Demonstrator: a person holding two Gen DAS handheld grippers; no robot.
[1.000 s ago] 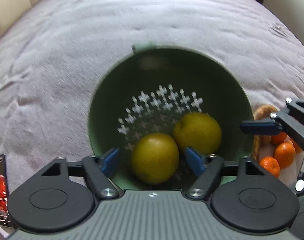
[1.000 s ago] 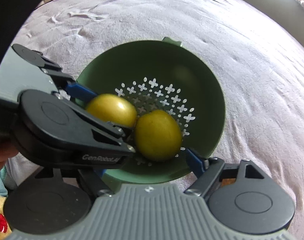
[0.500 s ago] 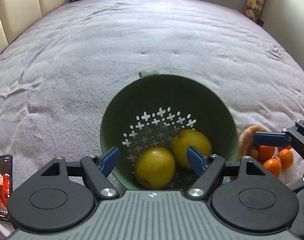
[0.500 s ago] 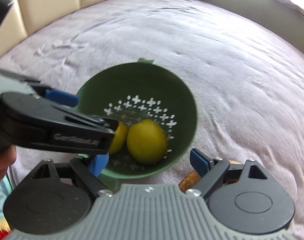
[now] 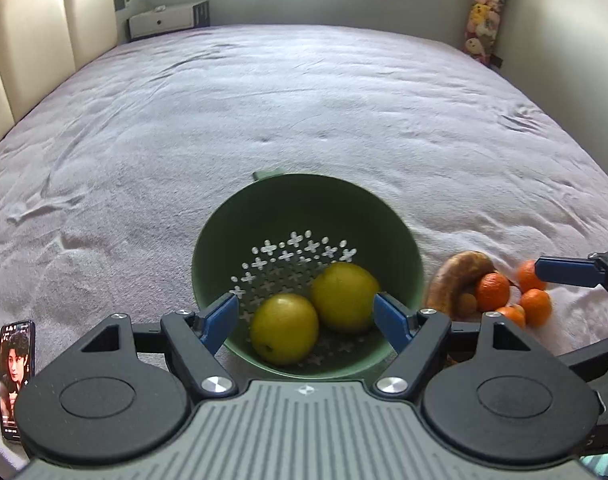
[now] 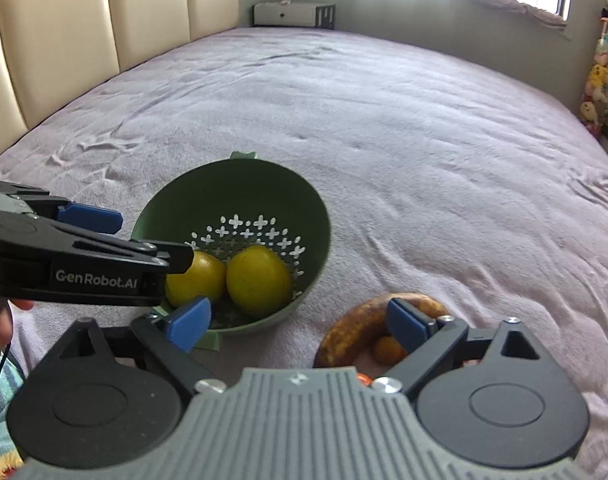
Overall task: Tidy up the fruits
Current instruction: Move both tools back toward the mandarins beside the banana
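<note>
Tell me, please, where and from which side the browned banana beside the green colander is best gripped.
Probably the banana is best taken across its arched middle from above. It lies flat on the bed cover, curved around the oranges, so its ends sit crowded. The right claw, open, already hovers nearby.

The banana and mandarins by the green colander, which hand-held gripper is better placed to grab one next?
Right, probably. The right hand-held gripper is open, with the banana just ahead, while the left hand-held gripper is open facing the colander, away from the mandarins.
</note>
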